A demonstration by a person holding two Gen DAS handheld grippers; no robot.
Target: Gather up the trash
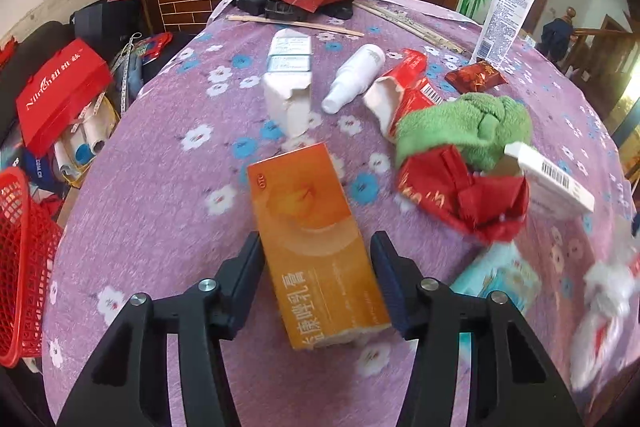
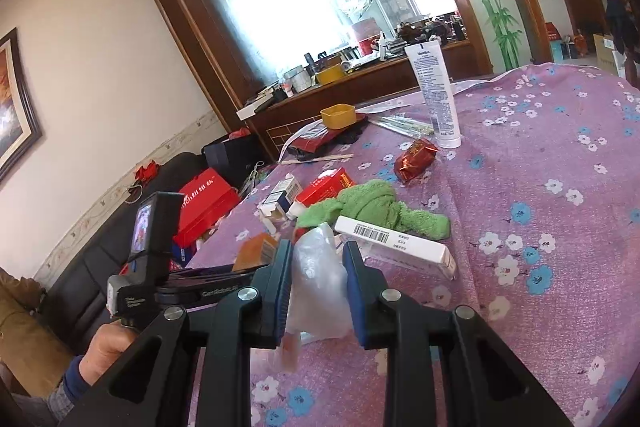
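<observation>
Left tongs (image 1: pixel 316 269) clamp orange box (image 1: pixel 316 247); right tongs (image 2: pixel 318 291) clamp plastic bag (image 2: pixel 318 287).

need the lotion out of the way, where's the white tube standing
The white tube stands upright near the table's far edge, right of the yellow tub in the right wrist view, with the red foil packet just in front.

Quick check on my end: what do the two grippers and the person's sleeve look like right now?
Both the left gripper and right gripper are matte black linkages with silver pivot screws and dark blue ribbed jaws. The left one carries a small screen and white lettering. The person's sleeve is dark blue over grey.
</observation>
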